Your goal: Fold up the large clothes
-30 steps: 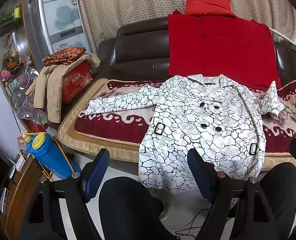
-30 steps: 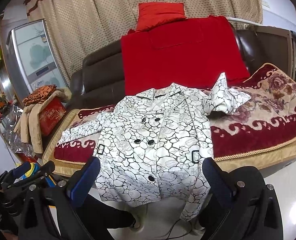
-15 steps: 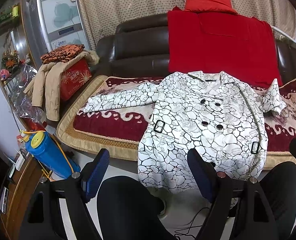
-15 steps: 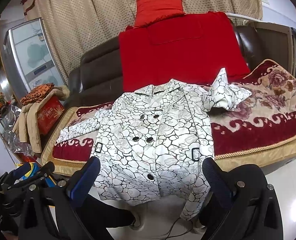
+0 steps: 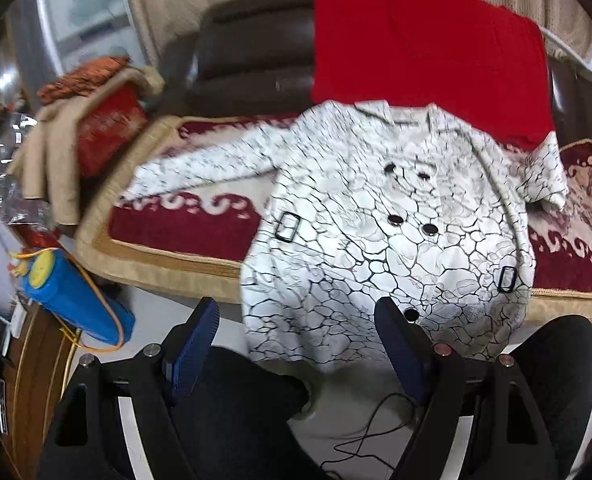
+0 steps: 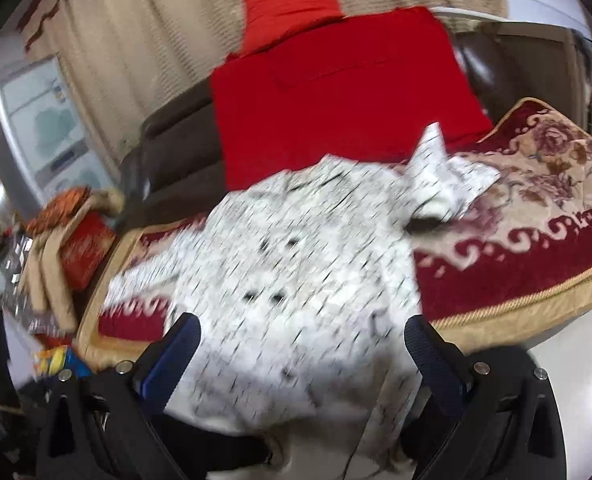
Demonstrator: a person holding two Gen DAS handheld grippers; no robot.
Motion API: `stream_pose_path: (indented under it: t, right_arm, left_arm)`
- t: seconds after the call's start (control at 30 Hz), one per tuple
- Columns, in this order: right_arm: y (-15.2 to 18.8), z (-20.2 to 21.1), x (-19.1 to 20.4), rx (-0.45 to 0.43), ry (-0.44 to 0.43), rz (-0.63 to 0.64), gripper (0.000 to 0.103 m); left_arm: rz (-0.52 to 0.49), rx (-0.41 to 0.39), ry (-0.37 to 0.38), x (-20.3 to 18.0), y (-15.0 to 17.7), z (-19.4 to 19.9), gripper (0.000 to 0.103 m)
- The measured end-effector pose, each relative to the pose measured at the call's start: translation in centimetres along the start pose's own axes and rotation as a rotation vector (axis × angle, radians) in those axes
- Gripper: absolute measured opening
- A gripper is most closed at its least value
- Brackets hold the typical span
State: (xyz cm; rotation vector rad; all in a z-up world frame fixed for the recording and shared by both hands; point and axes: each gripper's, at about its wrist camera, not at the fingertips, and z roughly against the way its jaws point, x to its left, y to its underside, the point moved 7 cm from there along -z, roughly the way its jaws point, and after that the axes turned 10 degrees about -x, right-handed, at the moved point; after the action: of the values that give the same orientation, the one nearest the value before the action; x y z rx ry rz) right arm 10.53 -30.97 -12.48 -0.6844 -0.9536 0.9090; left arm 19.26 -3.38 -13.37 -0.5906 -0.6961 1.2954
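Both grippers, left [image 5: 296, 344] and right [image 6: 301, 354], have neared the one coat [image 5: 379, 240], jaws wide, empty

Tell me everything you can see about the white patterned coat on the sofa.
The white coat has a black crackle pattern, dark buttons in pairs, a collar and two black buckles. It looks like smooth woven fabric. It lies face up on the red patterned cover, hem hanging over the front edge. One sleeve stretches flat sideways; the other is crumpled up. Neither claw touches it.
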Motion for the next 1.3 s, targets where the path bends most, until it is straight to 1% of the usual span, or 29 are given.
stream_pose_path:
  t: [0.07, 0.13, 0.23, 0.3, 0.33, 0.4, 0.47, 0.5, 0.6, 0.63, 0.73, 0.77, 0.83, 0.9, 0.97, 1.03, 1.1, 1.2, 1.27, 1.3]
  right_arm:
    - [-1.6, -1.9, -2.8, -0.021, 0.039, -0.044, 0.103]
    - [-3.2, -4.5, -6.4, -0.021, 0.065, -0.122, 0.103]
    - [-4.7, -8.8, -12.1, -0.016, 0.124, -0.235, 0.103]
    - [-5.5, -11.9, -15.8, -0.012, 0.165, -0.294, 0.103]
    - [-5.8, -12.9, -16.9, -0.003, 0.180, -0.316, 0.103]
    - [-6.3, -15.9, -19.9, 0.025, 0.178, -0.418, 0.103]
    - [-6.8, -17.6, -21.5, 0.018, 0.160, -0.502, 0.103]
    - [-7.3, -18.4, -22.1, 0.006, 0.151, -0.534, 0.103]
    - [-8.9, -20.3, -22.8, -0.028, 0.128, -0.559, 0.103]
    - [-9.1, -20.7, -23.0, -0.032, 0.127, -0.566, 0.103]
    - [-9.2, -22.2, -23.8, -0.045, 0.108, -0.613, 0.103]
    - [-8.9, -22.7, -23.7, -0.038, 0.094, -0.632, 0.103]
    - [-8.6, -23.4, -23.0, -0.021, 0.054, -0.628, 0.102]
    - [-9.1, -24.0, -21.7, -0.019, 0.025, -0.574, 0.094]
    - [-9.2, -24.3, -19.7, -0.012, -0.020, -0.510, 0.094]
    - [-9.0, -24.6, -17.8, 0.016, -0.091, -0.476, 0.094]
    - [-9.1, -24.3, -15.5, 0.032, -0.193, -0.431, 0.094]
    - [-9.5, -23.1, -12.6, 0.044, -0.361, -0.341, 0.094]
    - [-9.8, -22.2, -12.6, 0.037, -0.422, -0.353, 0.094]
    - [-10.4, -21.6, -14.0, 0.002, -0.437, -0.409, 0.094]
  left_arm:
    - [-0.011, 0.016, -0.012, -0.5, -0.7, -2.6, 0.080]
    - [-0.026, 0.022, -0.032, -1.1, -1.5, -5.6, 0.080]
    - [-0.026, 0.070, -0.038, -2.0, -2.7, -10.9, 0.080]
    - [-0.023, 0.087, -0.056, -2.5, -3.6, -14.2, 0.080]
    - [-0.019, 0.082, -0.052, -2.8, -4.1, -15.4, 0.080]
    - [-0.025, 0.049, -0.060, -3.7, -5.3, -17.7, 0.080]
    - [-0.043, 0.022, -0.073, -4.7, -6.5, -19.8, 0.080]
    - [-0.042, 0.015, -0.066, -5.2, -6.9, -20.5, 0.080]
    - [-0.012, 0.009, -0.026, -6.4, -7.7, -23.0, 0.080]
    - [0.006, 0.016, 0.002, -6.8, -7.5, -23.8, 0.080]
    - [0.045, 0.085, 0.034, -7.7, -6.7, -25.6, 0.080]
    - [0.035, 0.069, 0.020, -7.8, -6.8, -25.6, 0.080]
    - [-0.014, 0.044, -0.005, -8.4, -7.1, -25.6, 0.080]
    - [-0.043, 0.032, -0.014, -8.7, -7.0, -25.7, 0.081]
    - [-0.045, 0.018, -0.012, -8.7, -6.9, -25.6, 0.081]
    - [-0.035, -0.009, 0.001, -8.7, -6.9, -25.3, 0.082]
    - [-0.030, -0.030, 0.012, -8.6, -6.8, -24.9, 0.084]
    - [-0.027, -0.042, 0.003, -8.7, -7.0, -24.6, 0.086]
    - [-0.019, -0.043, 0.000, -8.8, -7.1, -24.5, 0.086]
    - [-0.019, -0.040, 0.000, -8.9, -7.2, -24.5, 0.086]
